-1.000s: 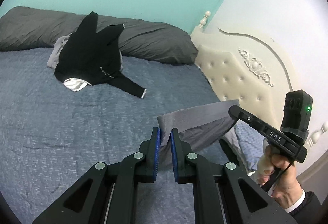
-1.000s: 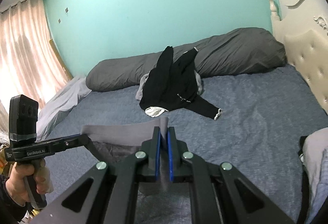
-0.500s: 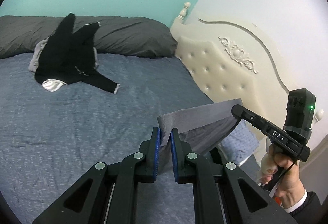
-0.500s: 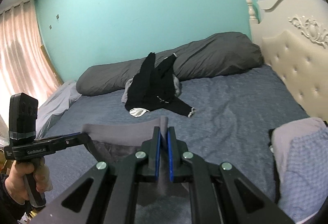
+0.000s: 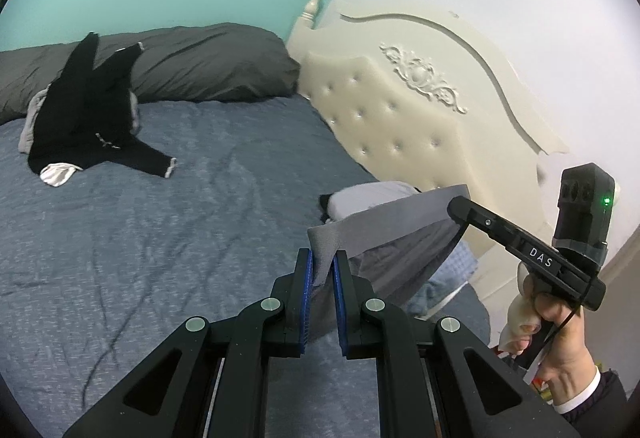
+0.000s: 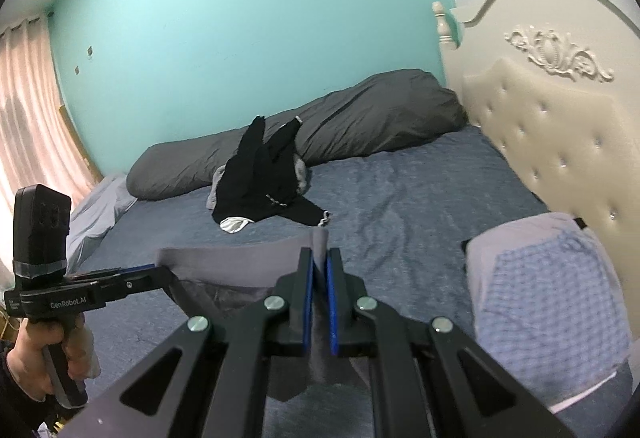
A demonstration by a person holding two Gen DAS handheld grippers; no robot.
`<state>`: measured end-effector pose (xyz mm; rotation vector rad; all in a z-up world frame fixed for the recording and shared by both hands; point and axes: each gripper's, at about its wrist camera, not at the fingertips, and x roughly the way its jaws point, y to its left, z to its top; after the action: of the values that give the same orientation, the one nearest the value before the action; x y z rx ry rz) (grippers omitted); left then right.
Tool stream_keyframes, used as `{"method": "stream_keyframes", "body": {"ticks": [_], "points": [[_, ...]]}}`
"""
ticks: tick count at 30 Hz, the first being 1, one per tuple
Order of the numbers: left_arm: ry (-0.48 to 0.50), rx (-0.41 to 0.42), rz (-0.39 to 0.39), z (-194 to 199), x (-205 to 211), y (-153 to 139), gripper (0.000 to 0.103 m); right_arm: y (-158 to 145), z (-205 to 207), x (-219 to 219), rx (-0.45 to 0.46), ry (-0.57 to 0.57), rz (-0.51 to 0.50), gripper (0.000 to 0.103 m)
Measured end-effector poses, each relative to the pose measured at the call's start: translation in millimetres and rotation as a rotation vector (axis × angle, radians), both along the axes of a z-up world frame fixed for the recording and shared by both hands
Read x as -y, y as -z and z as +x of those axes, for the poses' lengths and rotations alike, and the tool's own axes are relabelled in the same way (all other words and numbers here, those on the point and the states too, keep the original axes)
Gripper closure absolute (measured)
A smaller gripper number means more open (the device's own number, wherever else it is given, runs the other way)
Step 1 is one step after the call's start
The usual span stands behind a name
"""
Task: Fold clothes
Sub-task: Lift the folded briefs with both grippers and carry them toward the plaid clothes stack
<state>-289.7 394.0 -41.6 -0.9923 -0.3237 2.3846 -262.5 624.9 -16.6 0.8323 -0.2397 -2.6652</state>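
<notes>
A grey garment (image 5: 392, 226) hangs stretched in the air between both grippers, its waistband edge taut and the rest drooping below. My left gripper (image 5: 321, 262) is shut on one corner of it. My right gripper (image 6: 319, 258) is shut on the other corner of the grey garment (image 6: 228, 266). In the left wrist view the right gripper (image 5: 454, 203) pinches the cloth at the far right, held by a hand (image 5: 560, 334). In the right wrist view the left gripper (image 6: 162, 272) grips it at the left. Both hover above the blue-grey bedspread (image 5: 120, 258).
A black garment (image 6: 264, 181) with white trim lies spread against the long dark grey pillow (image 6: 360, 121). A stack of folded clothes (image 6: 548, 278), blue checked on top, sits by the cream tufted headboard (image 6: 560, 141). Pink curtains (image 6: 28, 117) hang at left.
Both grippers have swung to the right with the grey garment still stretched between them. The headboard and the folded stack have come further into view; the black garment has slid left.
</notes>
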Motion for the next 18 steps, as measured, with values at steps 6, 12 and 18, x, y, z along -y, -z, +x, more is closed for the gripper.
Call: {"method": "stream_keyframes", "body": {"ticks": [6, 12, 18], "points": [[0.034, 0.004, -0.004, 6, -37, 0, 0.092, -3, 15, -36, -0.001, 0.035, 0.002, 0.097], [0.061, 0.007, -0.003, 10, -68, 0, 0.092, -7, 25, -65, 0.000, 0.064, 0.007, 0.097], [0.084, 0.010, -0.005, 12, -93, -1, 0.092, -7, 35, -90, 0.000, 0.091, 0.007, 0.097]]}}
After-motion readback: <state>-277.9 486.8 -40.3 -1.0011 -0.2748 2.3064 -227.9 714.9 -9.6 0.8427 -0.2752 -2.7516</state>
